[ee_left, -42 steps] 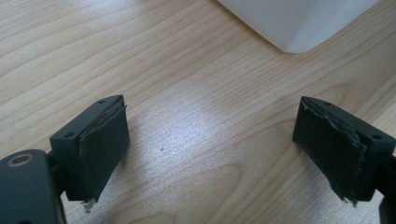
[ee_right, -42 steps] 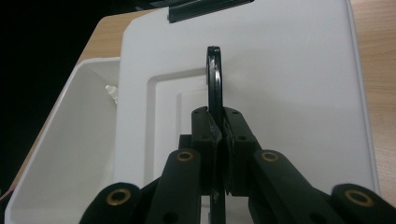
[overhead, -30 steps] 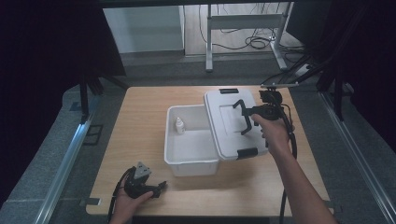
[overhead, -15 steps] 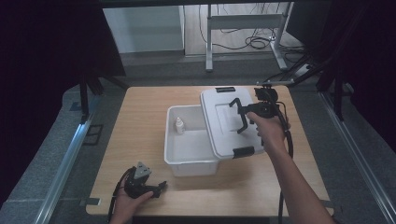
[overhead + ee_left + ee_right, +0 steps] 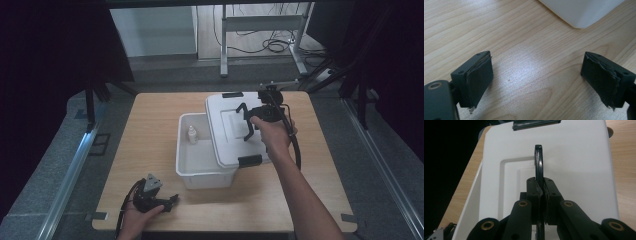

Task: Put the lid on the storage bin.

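A white plastic box [image 5: 205,181] stands open in the middle of the wooden table, with a small white bottle [image 5: 191,135] inside near its far left corner. Its white lid [image 5: 226,131] hangs tilted over the box's right part. My right gripper [image 5: 248,121] is shut on the lid's black handle [image 5: 244,112]. In the right gripper view the jaws of that gripper [image 5: 541,183] pinch the thin handle [image 5: 538,160] above the lid [image 5: 579,160]. My left gripper [image 5: 171,200] rests at the table's front left; its jaws [image 5: 536,75] stand wide open over bare wood.
Black latches sit at the lid's far end [image 5: 232,94] and near end [image 5: 249,160]. The table [image 5: 150,125] has free wood to the left and in front of the box. A corner of the box [image 5: 579,12] rises ahead of the left gripper.
My right gripper has carried the lid leftward and a little upward, so it now overlaps more of the box. The left gripper has stayed still.
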Demonstrator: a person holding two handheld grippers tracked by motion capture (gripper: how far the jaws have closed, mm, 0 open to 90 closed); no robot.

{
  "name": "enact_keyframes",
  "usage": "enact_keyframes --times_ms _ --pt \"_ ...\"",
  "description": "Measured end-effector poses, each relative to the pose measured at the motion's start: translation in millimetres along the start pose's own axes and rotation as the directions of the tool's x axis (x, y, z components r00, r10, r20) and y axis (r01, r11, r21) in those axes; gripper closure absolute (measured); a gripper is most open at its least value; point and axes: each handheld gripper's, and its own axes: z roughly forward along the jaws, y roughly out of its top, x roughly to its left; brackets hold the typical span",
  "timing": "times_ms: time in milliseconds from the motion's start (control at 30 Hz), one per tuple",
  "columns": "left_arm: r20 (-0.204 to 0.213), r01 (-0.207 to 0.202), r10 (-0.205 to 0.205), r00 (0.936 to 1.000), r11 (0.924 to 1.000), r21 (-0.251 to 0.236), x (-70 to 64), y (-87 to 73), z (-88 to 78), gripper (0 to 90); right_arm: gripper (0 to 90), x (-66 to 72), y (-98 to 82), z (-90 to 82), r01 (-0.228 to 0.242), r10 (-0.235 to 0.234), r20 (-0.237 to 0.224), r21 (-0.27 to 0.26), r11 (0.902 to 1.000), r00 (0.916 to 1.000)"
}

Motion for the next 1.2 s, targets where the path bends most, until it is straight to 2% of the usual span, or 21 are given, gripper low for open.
enact_keyframes --times_ms 100,333,700,733,1067,1200 --pt "0.0 0.0 0.0 1.0 1.0 0.0 0.0 0.0 0.0 10.5 85.6 8.0 1.4 5.9 0.0 0.0 0.009 0.007 1.0 1.0" --pt "0.001 -0.001 0.001 1.0 1.0 0.0 -0.2 0.0 0.1 10.5 85.6 23.0 0.5 19.6 -0.024 0.024 -0.006 0.014 0.9996 0.9997" --pt "0.001 -0.001 0.001 1.0 1.0 -0.001 -0.2 0.1 0.2 10.5 85.6 39.3 1.3 28.9 -0.06 0.06 -0.021 0.017 0.9981 0.9979" --pt "0.002 -0.001 0.001 1.0 1.0 -0.001 -0.3 0.1 0.2 10.5 85.6 42.6 0.5 31.8 -0.078 0.078 -0.029 0.016 0.9968 0.9965" --pt "0.0 -0.002 0.002 1.0 1.0 -0.001 -0.5 0.1 0.3 10.5 85.6 57.4 -5.7 43.9 -0.087 0.088 -0.059 0.028 0.9958 0.9944" --pt "0.0 -0.005 0.005 1.0 1.0 0.0 -0.3 0.2 0.2 10.6 85.6 69.4 -8.3 49.5 -0.111 0.113 -0.073 0.031 0.9934 0.9909"
